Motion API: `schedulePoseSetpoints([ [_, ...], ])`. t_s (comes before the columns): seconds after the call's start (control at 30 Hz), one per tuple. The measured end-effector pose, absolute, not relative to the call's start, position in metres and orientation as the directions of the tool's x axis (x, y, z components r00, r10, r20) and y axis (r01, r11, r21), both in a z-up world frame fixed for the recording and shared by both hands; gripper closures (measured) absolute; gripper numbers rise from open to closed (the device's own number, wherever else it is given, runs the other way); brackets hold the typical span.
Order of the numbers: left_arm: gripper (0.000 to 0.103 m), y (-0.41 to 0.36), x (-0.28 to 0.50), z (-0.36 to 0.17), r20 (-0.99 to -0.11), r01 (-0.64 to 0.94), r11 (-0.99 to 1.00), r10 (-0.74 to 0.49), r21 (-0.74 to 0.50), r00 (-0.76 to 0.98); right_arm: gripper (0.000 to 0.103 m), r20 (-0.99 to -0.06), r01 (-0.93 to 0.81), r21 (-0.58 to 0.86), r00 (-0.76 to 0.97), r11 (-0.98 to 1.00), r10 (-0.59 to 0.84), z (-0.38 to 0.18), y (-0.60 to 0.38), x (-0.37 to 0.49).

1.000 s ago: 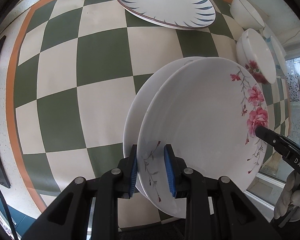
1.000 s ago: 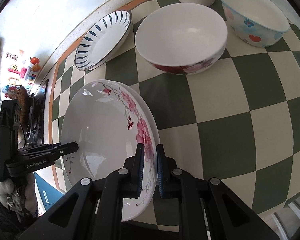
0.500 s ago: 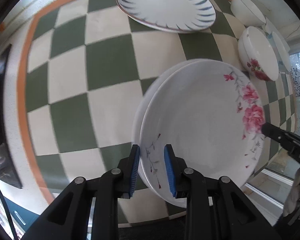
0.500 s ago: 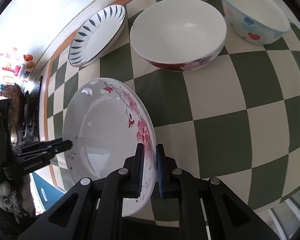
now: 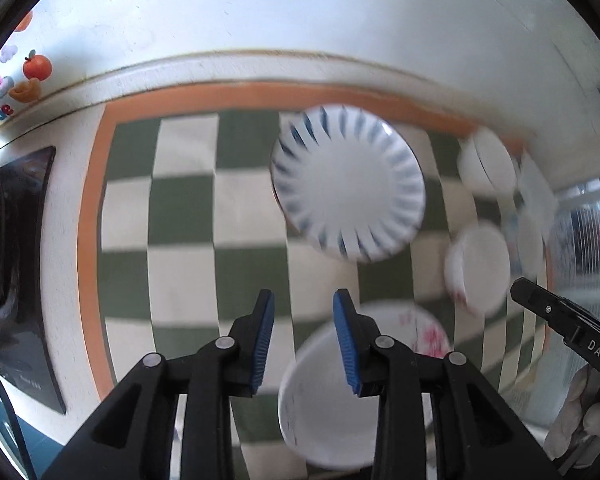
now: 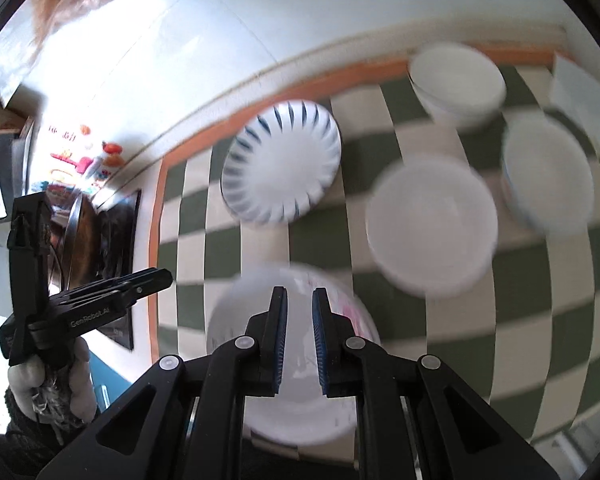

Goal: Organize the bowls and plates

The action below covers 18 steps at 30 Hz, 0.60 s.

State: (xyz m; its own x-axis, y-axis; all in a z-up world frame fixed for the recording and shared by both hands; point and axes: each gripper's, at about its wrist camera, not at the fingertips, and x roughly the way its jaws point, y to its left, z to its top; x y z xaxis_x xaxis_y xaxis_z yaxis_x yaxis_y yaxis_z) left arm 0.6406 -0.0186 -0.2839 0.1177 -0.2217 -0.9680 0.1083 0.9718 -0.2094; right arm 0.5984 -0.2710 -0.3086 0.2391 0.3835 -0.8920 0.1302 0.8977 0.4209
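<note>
The pink-flowered plate (image 5: 324, 408) lies on the checked cloth below both grippers; it also shows in the right wrist view (image 6: 300, 412), blurred. My left gripper (image 5: 303, 340) is open and empty above its left rim. My right gripper (image 6: 299, 340) is slightly open and empty above its middle. A blue-petal plate (image 5: 348, 184) sits further back, also seen in the right wrist view (image 6: 280, 168). A white bowl with red flowers (image 6: 432, 224) and two more bowls (image 6: 456, 80) (image 6: 548, 172) stand to the right.
The green and white checked cloth (image 5: 180, 216) has an orange border. A black stove top (image 5: 16, 272) lies at the left. A white wall runs behind, with fruit magnets (image 5: 36, 68) at far left. A window is at the right.
Both grippers have let go of the flowered plate and lifted away from it. The plate now rests on the cloth. Both views are blurred by motion.
</note>
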Motion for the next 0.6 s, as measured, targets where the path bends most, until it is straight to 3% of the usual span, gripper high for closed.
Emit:
schedulePoseSetpoints([
  [0.3,0.074,-0.009,0.719,-0.352,-0.973,0.016,0.973,-0.231,-0.231,0.021,0.088,-0.942,0.192,0.33,0.132,0.924,0.309,-0.369,-0.272,0.727],
  [0.6,0.074,-0.015,0.743,-0.394,-0.967,-0.004,0.968,-0.249,-0.25,-0.051,0.088,-0.959,0.238,0.278,0.016,0.931,0.283,-0.435,-0.27,0.772],
])
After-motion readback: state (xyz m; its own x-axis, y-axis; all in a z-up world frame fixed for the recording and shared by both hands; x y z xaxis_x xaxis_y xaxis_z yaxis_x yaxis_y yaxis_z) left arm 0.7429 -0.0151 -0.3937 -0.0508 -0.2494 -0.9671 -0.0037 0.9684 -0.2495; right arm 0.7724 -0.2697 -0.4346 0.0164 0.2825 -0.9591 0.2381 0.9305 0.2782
